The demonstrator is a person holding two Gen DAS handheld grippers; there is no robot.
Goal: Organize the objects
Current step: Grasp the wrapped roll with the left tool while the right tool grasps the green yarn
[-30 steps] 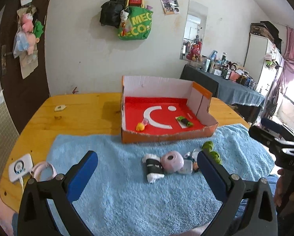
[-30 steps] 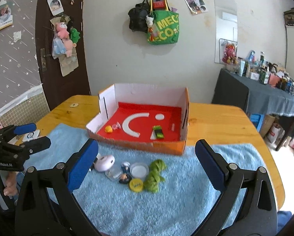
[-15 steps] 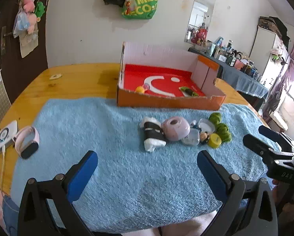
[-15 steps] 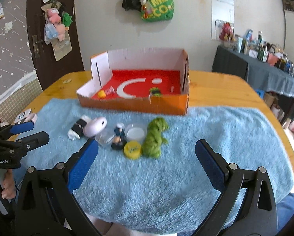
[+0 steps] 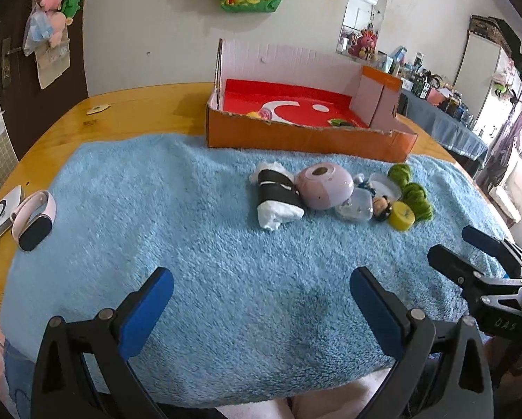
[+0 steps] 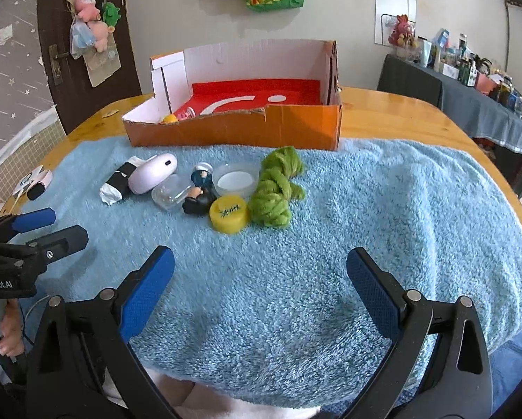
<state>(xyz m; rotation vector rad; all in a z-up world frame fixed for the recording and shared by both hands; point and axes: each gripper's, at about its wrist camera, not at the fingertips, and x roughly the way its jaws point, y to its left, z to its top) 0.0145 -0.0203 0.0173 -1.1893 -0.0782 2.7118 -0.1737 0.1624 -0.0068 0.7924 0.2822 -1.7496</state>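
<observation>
Blue towel [image 6: 365, 209] holds most items; few sit in the box [image 6: 233, 129].
My left tool [image 5: 261, 300] and right tool [image 6: 261, 276] gape wide, empty.

A towel [image 6: 383, 209] covers the near part of the table [image 6: 393, 115]. A box [image 6: 240, 129] stands at the towel's far edge, with a few small things inside near its left front corner. Before the box, a row of things lies on the towel: a rolled cloth [image 6: 116, 183] at the left, then a rounded case [image 6: 152, 173], a clear container [image 6: 170, 192], a figurine [image 6: 199, 192], a dish [image 6: 235, 181], a cap [image 6: 228, 213] before the dish, and a yarn bundle [image 6: 276, 188] at the right. A band [image 5: 34, 218] and a small device [image 5: 0, 214] lie on the table left of the towel.
</observation>
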